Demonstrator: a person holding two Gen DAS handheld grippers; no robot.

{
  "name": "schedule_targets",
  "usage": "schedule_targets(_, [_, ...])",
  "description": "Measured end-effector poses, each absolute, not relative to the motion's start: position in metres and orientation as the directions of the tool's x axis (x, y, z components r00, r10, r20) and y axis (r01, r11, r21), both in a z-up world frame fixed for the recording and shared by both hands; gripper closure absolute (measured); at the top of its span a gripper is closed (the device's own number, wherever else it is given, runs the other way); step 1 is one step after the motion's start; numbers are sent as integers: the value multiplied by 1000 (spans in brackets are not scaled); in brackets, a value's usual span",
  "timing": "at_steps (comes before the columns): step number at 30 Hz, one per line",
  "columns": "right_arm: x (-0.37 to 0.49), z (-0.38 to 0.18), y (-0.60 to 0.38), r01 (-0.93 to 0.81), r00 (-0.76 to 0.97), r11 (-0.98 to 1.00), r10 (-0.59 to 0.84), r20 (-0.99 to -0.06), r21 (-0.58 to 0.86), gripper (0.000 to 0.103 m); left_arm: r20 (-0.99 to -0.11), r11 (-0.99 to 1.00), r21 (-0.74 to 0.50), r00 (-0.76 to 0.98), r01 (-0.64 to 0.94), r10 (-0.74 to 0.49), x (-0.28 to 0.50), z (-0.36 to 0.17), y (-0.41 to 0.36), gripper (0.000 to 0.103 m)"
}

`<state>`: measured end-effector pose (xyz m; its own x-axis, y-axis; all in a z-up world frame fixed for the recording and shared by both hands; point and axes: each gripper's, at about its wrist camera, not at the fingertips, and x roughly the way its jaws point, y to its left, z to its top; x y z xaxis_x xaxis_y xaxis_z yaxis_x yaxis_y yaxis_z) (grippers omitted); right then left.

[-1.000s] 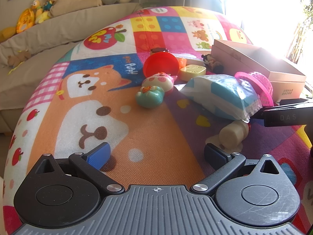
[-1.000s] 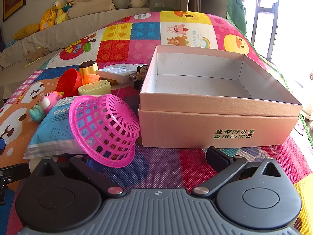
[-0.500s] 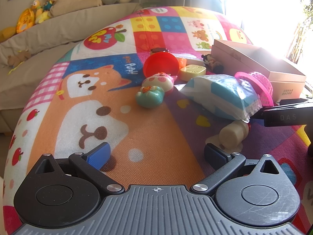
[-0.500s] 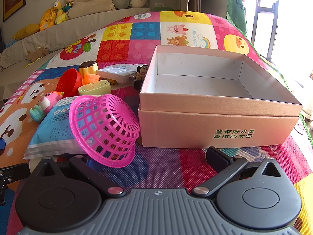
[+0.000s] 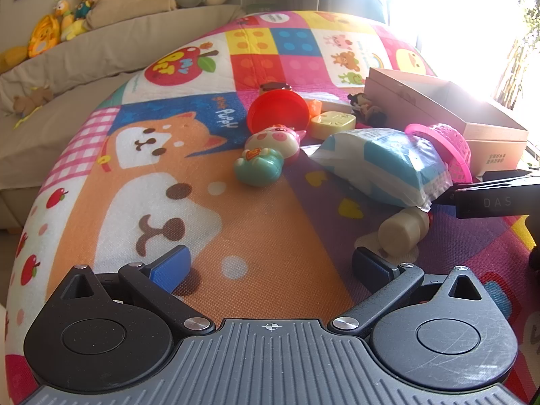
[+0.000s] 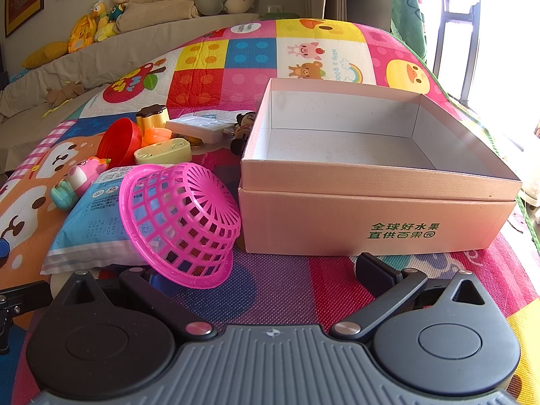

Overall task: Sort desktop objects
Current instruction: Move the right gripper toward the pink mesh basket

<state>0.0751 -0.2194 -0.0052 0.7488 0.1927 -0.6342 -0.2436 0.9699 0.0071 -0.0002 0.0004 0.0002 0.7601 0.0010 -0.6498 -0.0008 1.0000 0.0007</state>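
Note:
An open pink cardboard box point(image 6: 378, 209) stands on the colourful mat, empty inside; it also shows in the left wrist view point(image 5: 472, 114). Left of it a pink plastic basket point(image 6: 182, 222) lies tipped against a blue-white packet point(image 6: 98, 216). Behind lie a pig toy point(image 5: 270, 148), a red bowl point(image 5: 278, 113), a pale yellow case point(image 5: 332, 123) and a beige bottle point(image 5: 403, 231). My left gripper point(image 5: 270, 266) is open and empty over the orange dog print. My right gripper point(image 6: 266, 270) is open and empty just before the box and basket.
A white flat device point(image 6: 199, 128), a gold-and-brown jar point(image 6: 152, 116) and a small dark figurine point(image 6: 241, 131) sit behind the pile. A sofa with plush toys point(image 6: 101, 23) runs along the back. Bright window light is at the right.

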Motion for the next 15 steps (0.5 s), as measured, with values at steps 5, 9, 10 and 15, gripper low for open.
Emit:
schedule_targets(5, [77, -5, -220, -245, 736, 969, 196, -648, 15, 0, -650, 1000, 2, 760, -1, 2, 0, 0, 0, 0])
schedule_targets(9, [71, 0, -220, -227, 694, 974, 174, -699, 17, 0, -650, 1000, 2, 760, -1, 2, 0, 0, 0, 0])
schedule_targets(10, [68, 0, -219, -219, 698, 976, 163, -697, 9, 0, -651, 1000, 2, 759, 0, 2, 0, 0, 0, 0])
schedule_targets(15, [68, 0, -217, -203, 690, 979, 149, -708, 8, 0, -658, 1000, 6, 753, 0, 4, 2, 1, -1, 0])
